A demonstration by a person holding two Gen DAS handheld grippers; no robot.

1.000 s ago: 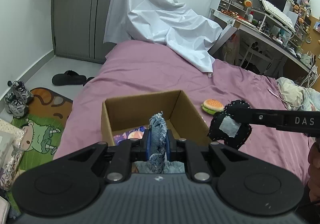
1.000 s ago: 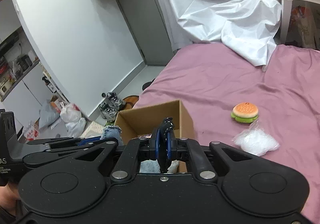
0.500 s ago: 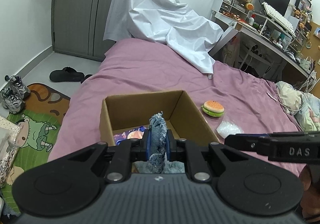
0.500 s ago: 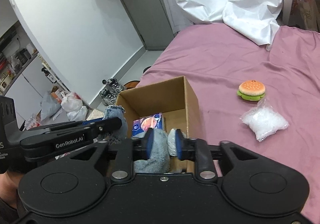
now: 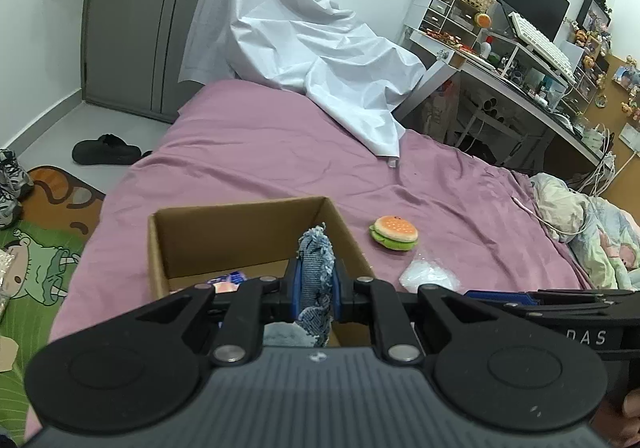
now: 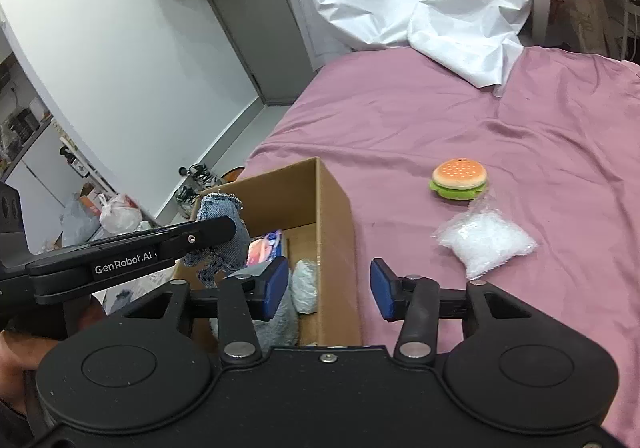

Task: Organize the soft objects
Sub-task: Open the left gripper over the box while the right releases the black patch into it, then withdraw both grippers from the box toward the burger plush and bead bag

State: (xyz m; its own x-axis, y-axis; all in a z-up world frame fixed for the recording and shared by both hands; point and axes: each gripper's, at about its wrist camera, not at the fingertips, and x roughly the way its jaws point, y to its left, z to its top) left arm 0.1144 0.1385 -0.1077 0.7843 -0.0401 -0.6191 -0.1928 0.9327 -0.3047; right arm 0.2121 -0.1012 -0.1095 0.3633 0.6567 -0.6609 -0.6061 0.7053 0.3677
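Left wrist view, purple bedsheet [image 5: 256,151], cardboard box [image 5: 240,232], left jaws clamped on denim scrap [image 5: 314,268], right jaws opening, empty.

From my left wrist view, the gripper body hides the near wall of the cardboard box [image 5: 240,224] and most of the blue packet [image 5: 230,279] inside it. The denim scrap [image 5: 314,268] is half buried between the pads, and the grey fluffy cloth [image 6: 276,322] below shows only in part. The desk clutter [image 5: 532,59] is too small for me to identify.
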